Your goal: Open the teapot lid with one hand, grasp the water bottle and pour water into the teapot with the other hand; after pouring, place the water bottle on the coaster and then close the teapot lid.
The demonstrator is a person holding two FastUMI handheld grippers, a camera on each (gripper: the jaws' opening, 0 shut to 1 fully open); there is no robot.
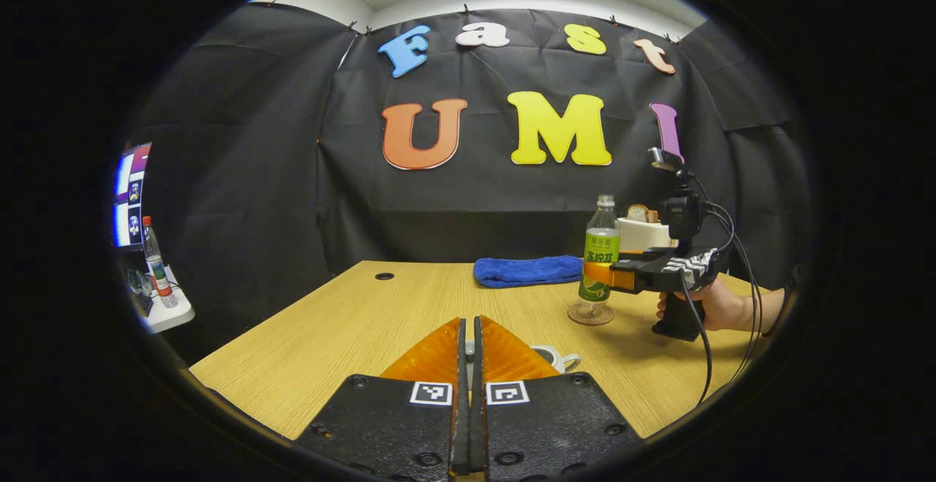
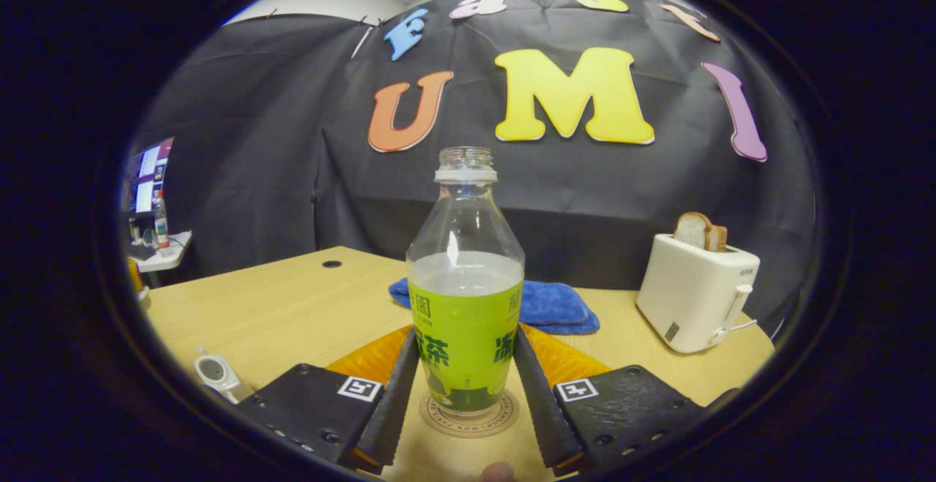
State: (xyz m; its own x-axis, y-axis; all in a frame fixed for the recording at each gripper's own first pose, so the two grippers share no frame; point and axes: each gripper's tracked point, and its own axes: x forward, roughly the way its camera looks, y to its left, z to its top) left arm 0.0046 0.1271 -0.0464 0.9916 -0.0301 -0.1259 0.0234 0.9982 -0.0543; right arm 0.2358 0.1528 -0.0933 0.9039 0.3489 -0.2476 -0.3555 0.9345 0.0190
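Two grippers up: your right gripper (image 2: pixel 466 387) has its fingers on either side of the bottle (image 2: pixel 465 299), touching its label, and the bottle stands upright on the coaster (image 2: pixel 468 418), cap off, about half full. Your left gripper (image 1: pixel 469 350) has its fingers pressed together, low over the table (image 1: pixel 351 321), with the teapot (image 1: pixel 556 358) just beyond them. Behind the bottle lie a blue towel (image 2: pixel 552 305) and a toaster (image 2: pixel 691 292).

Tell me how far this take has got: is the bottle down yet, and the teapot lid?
The water bottle stands upright on the coaster, uncapped, part full. The right gripper brackets it; whether its fingers press cannot be told. The left gripper is shut above the teapot, mostly hidden, so the lid's state is unclear. Left: release the bottle, confirm the lid closed.
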